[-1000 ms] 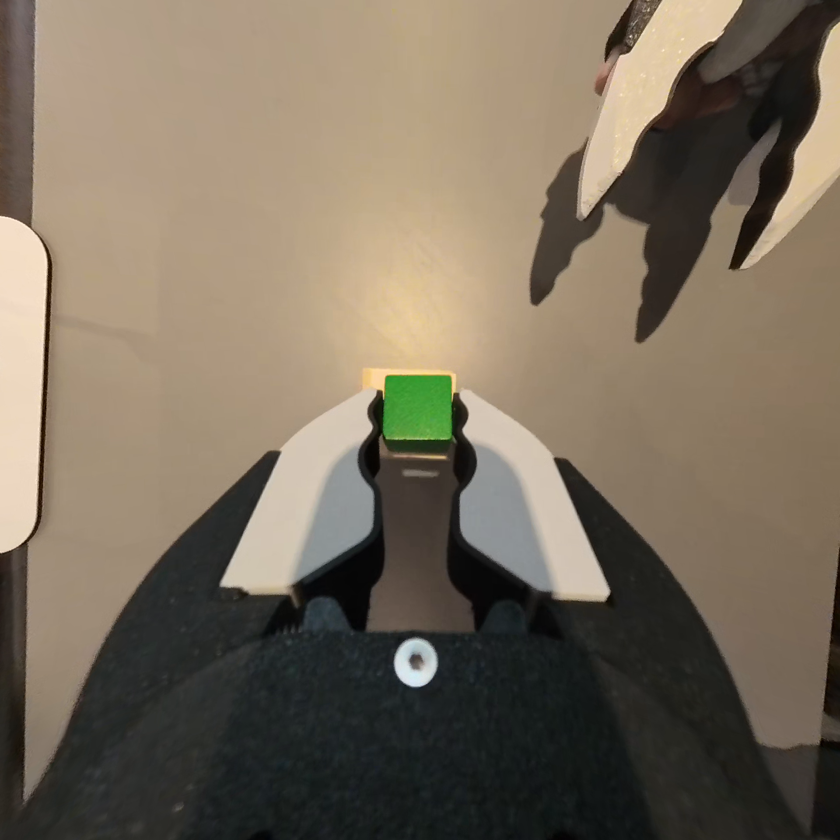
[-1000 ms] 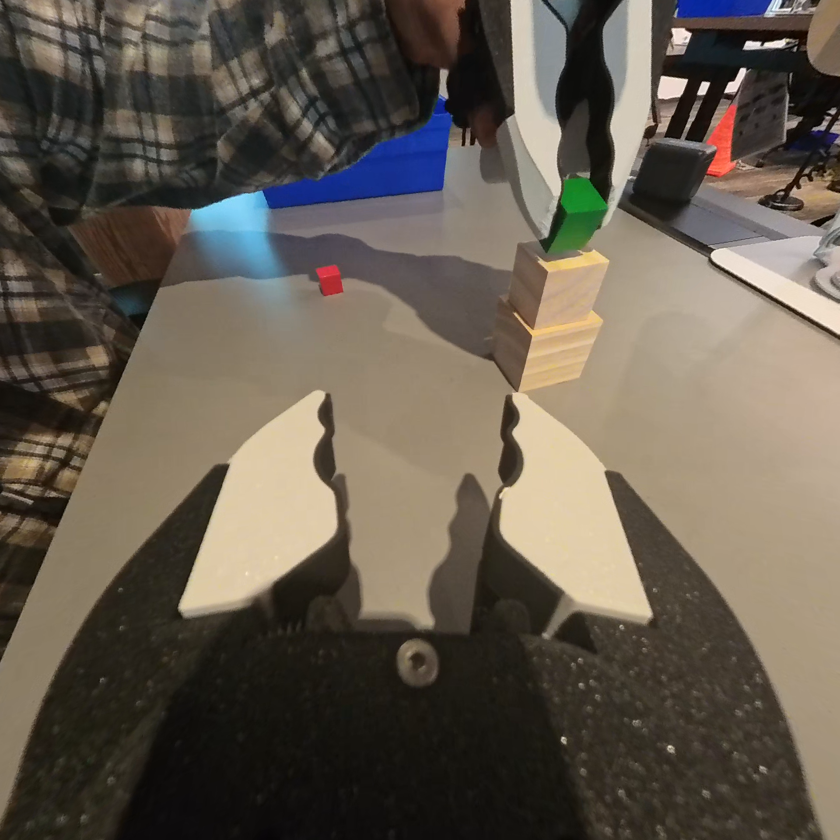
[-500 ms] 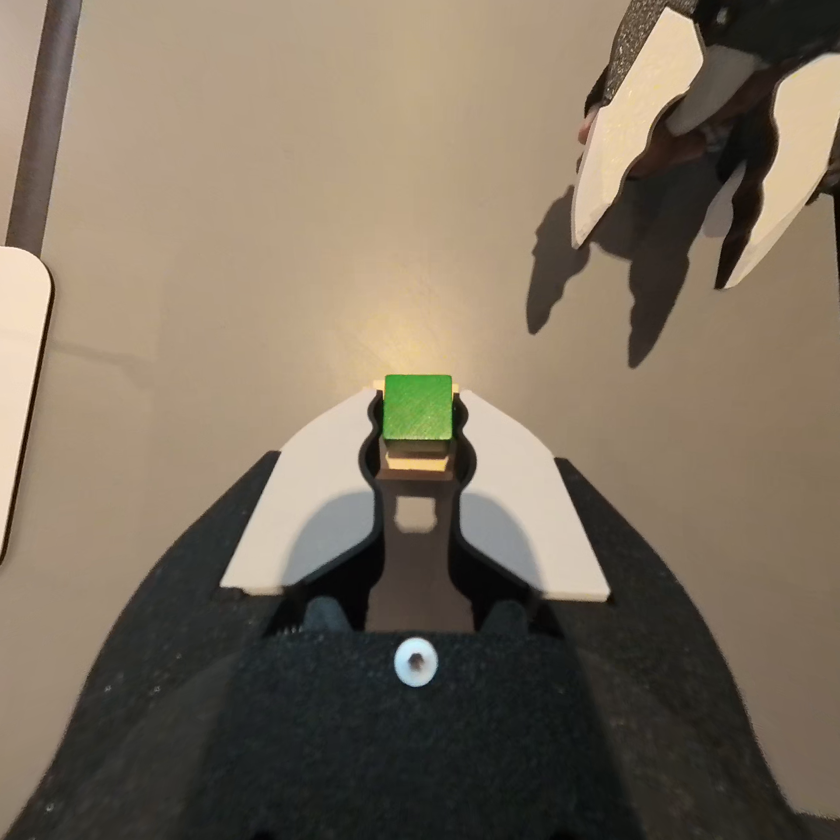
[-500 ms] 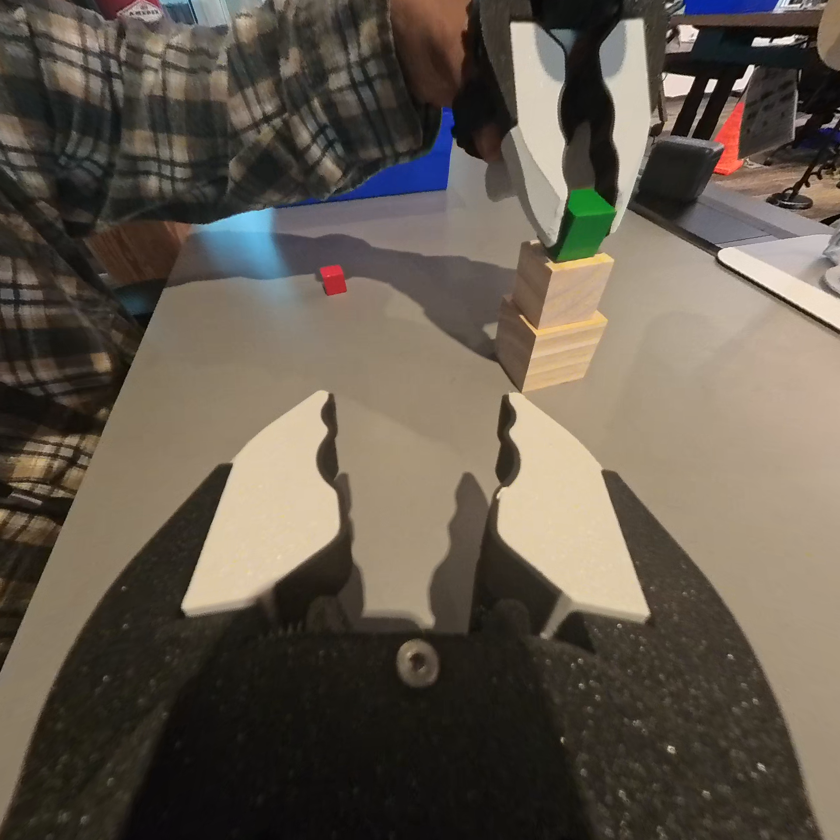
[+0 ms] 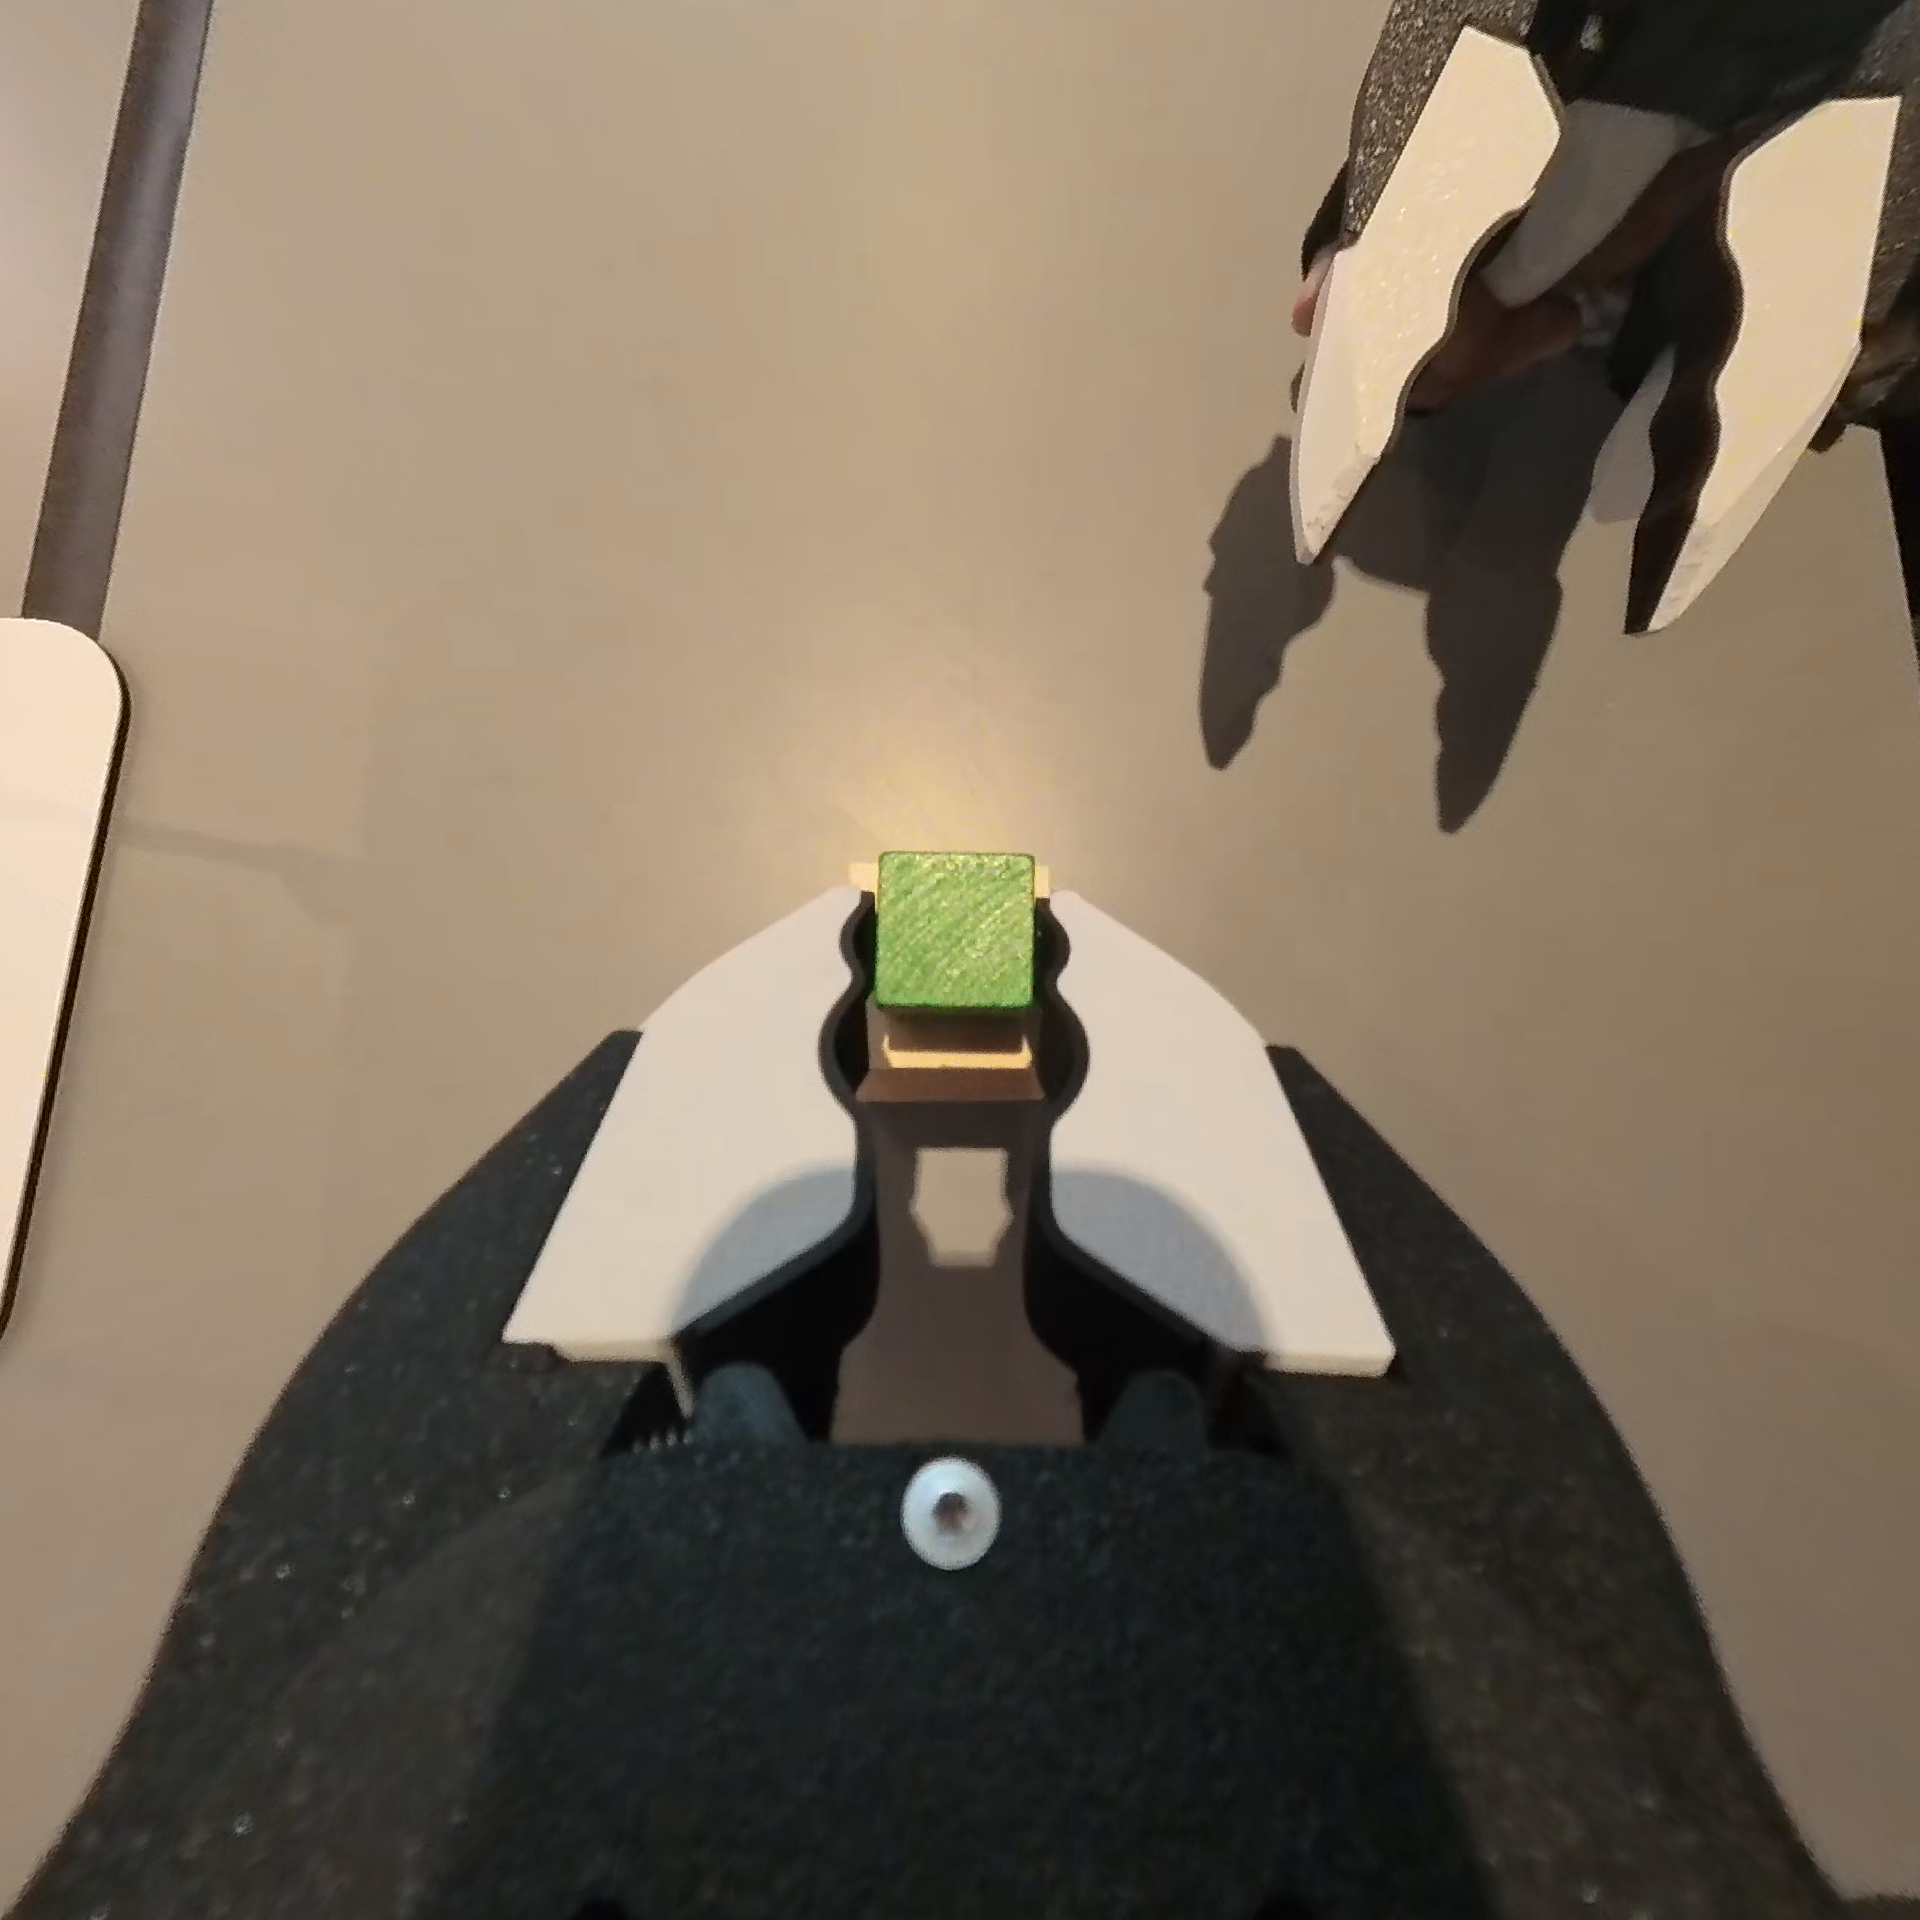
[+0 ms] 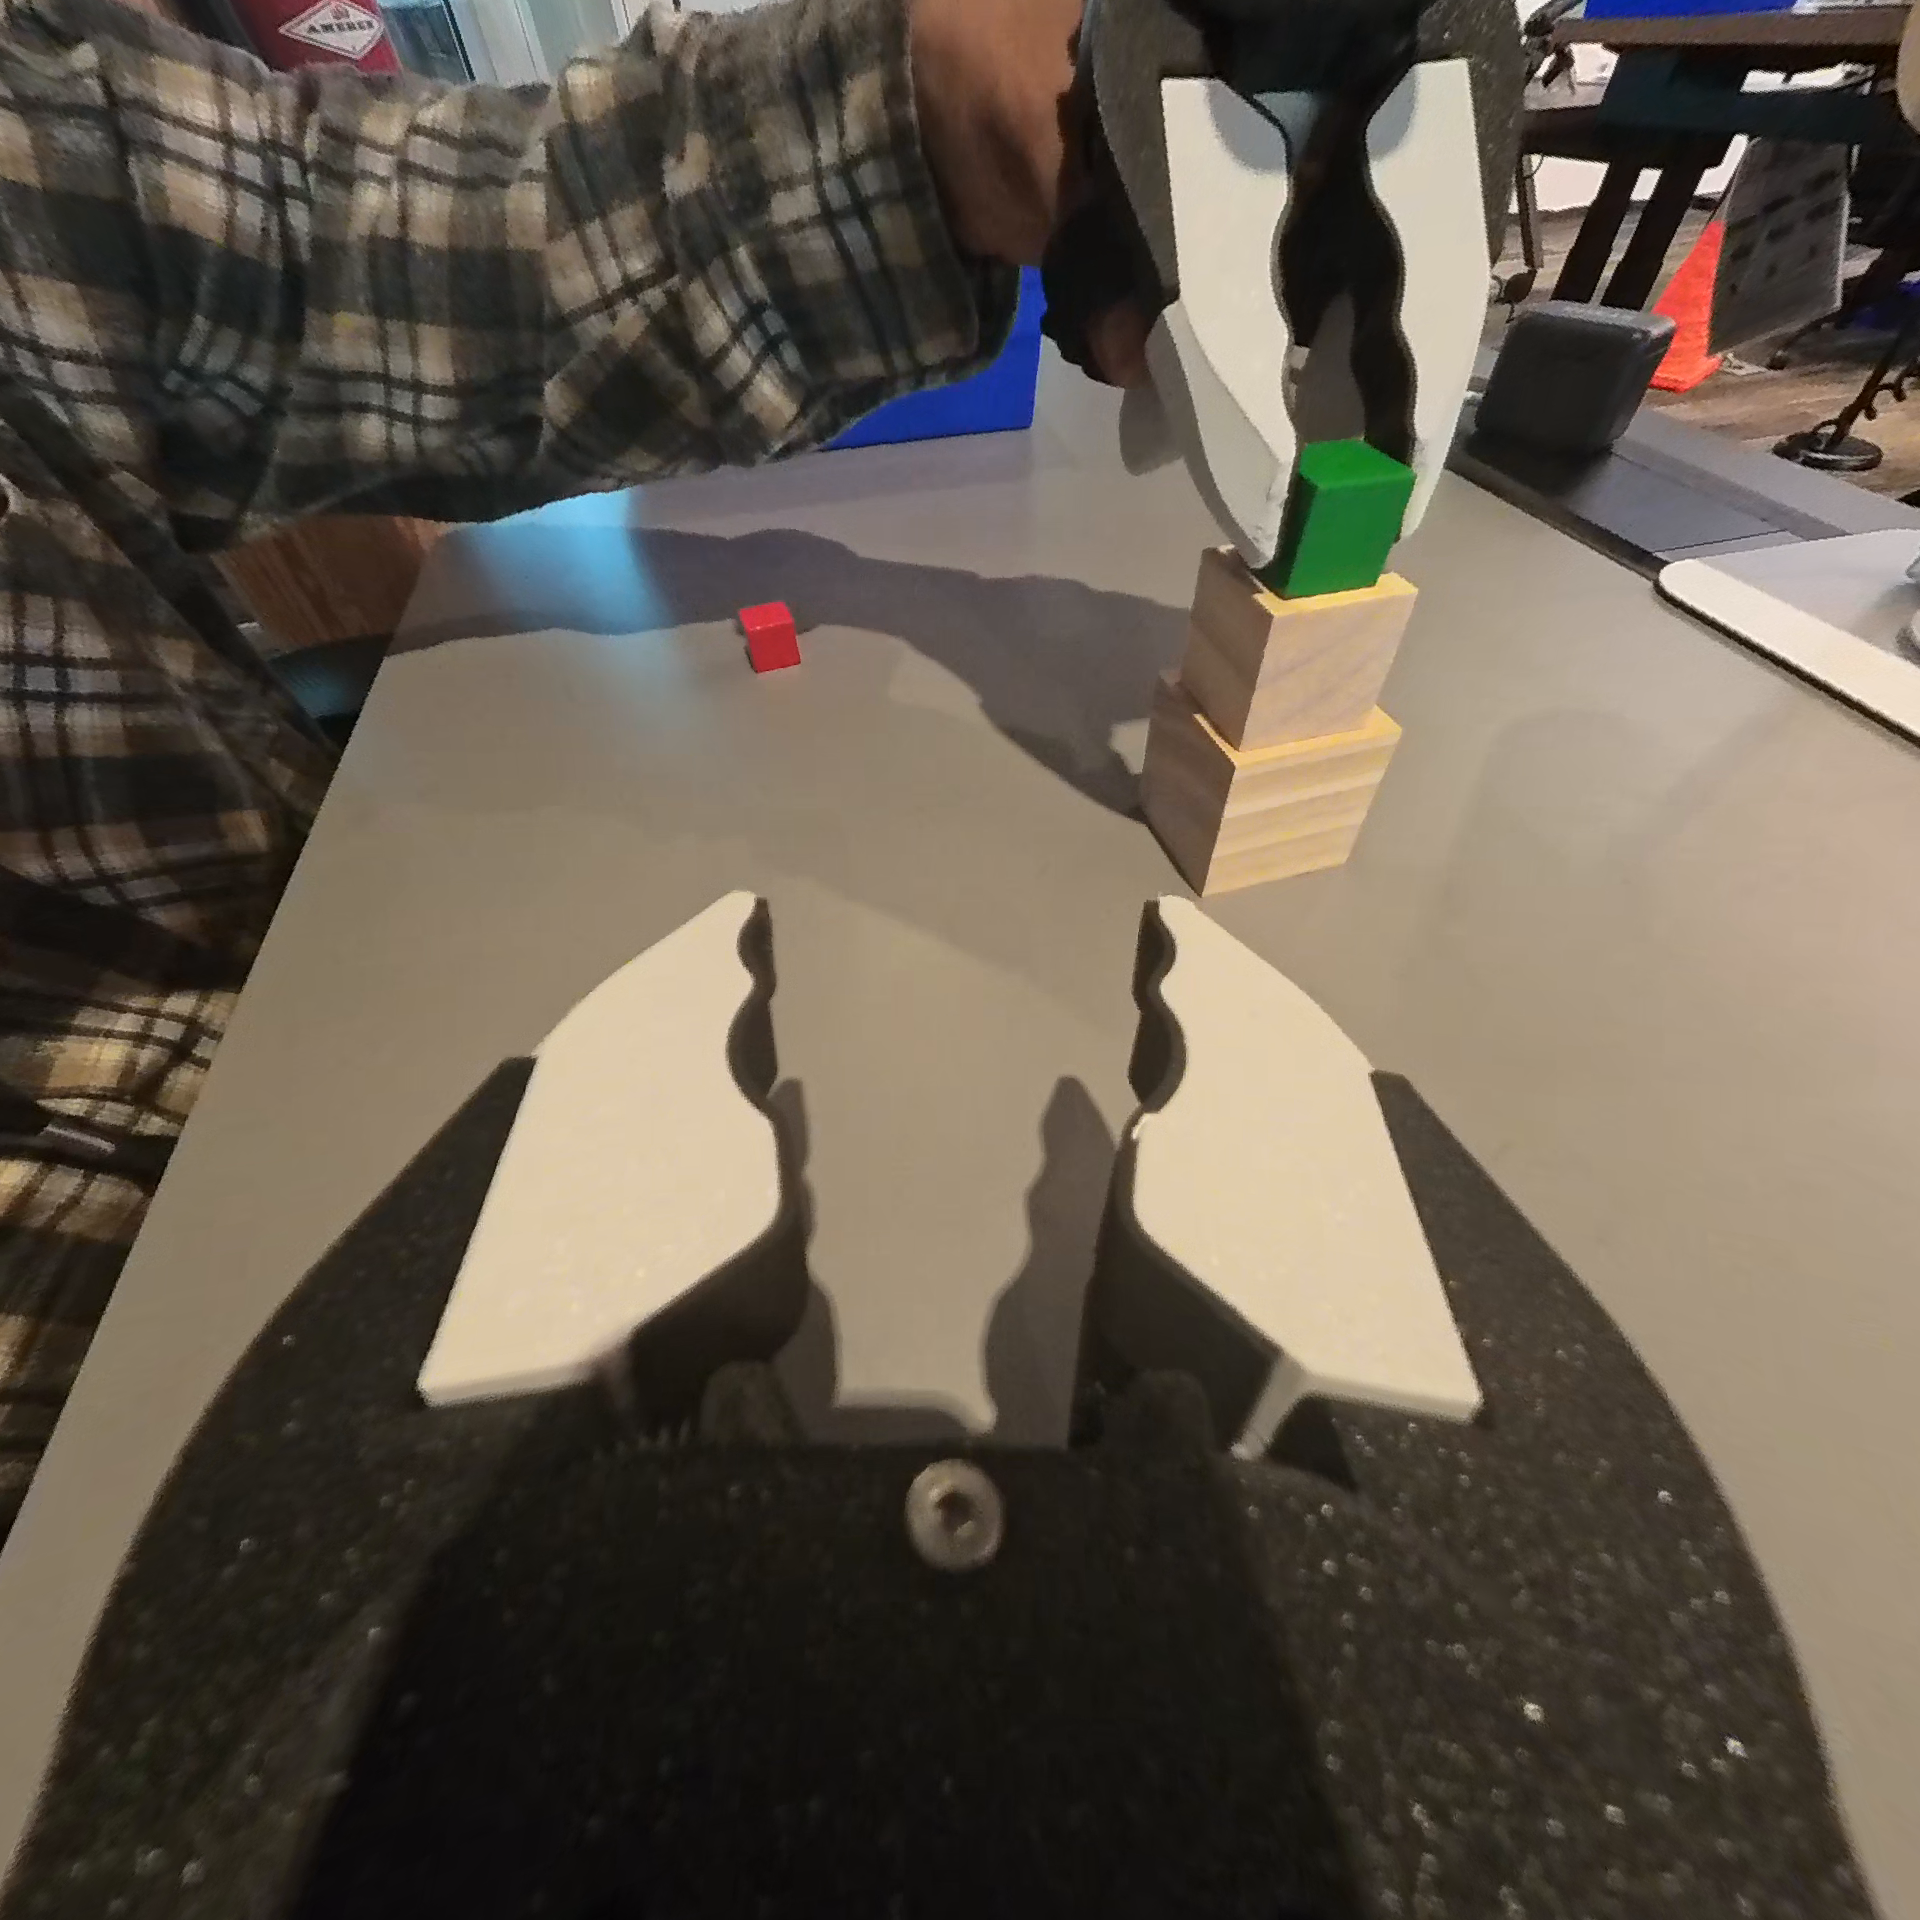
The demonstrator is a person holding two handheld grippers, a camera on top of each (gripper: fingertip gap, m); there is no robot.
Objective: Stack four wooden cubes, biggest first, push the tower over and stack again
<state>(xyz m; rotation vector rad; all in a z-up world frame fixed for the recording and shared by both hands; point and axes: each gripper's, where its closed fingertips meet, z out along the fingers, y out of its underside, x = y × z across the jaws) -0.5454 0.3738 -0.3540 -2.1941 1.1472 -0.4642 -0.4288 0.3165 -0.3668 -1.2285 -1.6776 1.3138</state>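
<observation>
Two plain wooden cubes stand stacked on the grey table, a larger cube (image 6: pixel 1262 805) below and a smaller cube (image 6: pixel 1294 670) on it. My left gripper (image 5: pixel 956 914) points straight down and is shut on a green cube (image 5: pixel 956 930), which rests flat on the top of the stack; it also shows in the right wrist view (image 6: pixel 1340 514). A small red cube (image 6: pixel 769 636) lies alone on the table to the left of the stack. My right gripper (image 6: pixel 951 914) is open and empty, low over the table in front of the stack; the left wrist view shows it (image 5: pixel 1486 582) at upper right.
A person's plaid sleeve (image 6: pixel 416 270) reaches across the left and back. A white mat (image 6: pixel 1787 634) lies at the right edge and also shows in the left wrist view (image 5: pixel 42 935). A blue box (image 6: pixel 966 384) and a dark grey block (image 6: pixel 1569 374) stand at the far side.
The left gripper has lowered the green cube from a tilted pose above the stack until it sits level on the upper wooden cube. The right gripper has stayed open and nearly still.
</observation>
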